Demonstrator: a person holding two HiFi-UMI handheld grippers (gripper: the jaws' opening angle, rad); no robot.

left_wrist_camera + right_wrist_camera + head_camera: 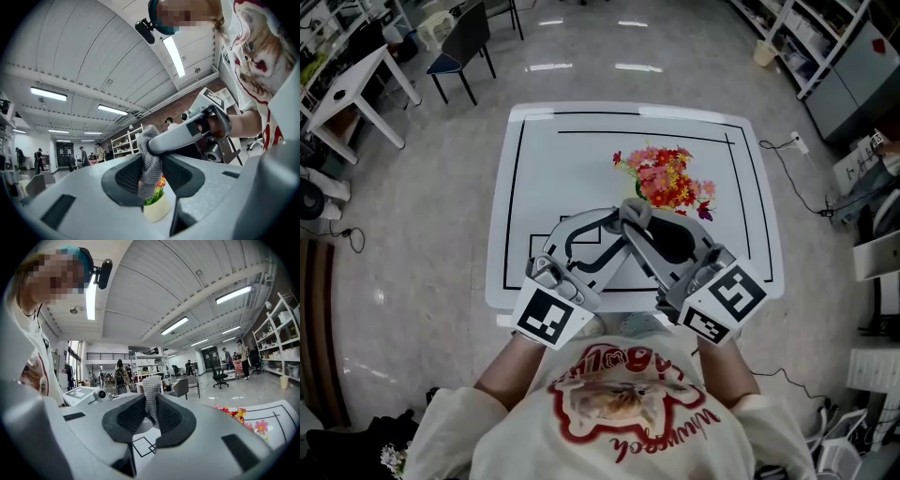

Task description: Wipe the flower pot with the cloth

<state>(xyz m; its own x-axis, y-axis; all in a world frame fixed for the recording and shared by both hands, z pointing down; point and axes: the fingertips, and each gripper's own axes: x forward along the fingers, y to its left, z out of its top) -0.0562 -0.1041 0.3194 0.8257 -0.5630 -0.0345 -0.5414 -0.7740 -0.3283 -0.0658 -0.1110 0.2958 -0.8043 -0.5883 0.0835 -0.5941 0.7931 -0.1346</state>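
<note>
The flower pot holds red, pink and yellow flowers (666, 178) and stands on the white table (553, 159); my right gripper hides most of its body. In the left gripper view the cream pot (157, 209) shows just beyond the jaws. Above the table's near half both grippers meet tip to tip on a grey knitted cloth (634, 210). My right gripper (639, 220) is shut on the cloth (151, 392), which sticks up between its pads. My left gripper (617, 225) is shut on the same cloth (150, 164), which fills the gap between its pads.
Black rectangle lines (521, 169) are marked on the tabletop. A dark chair (464, 42) and a white desk (356, 84) stand on the floor at the far left. Shelving (825, 42) runs along the far right. A cable (792, 178) lies on the floor beside the table.
</note>
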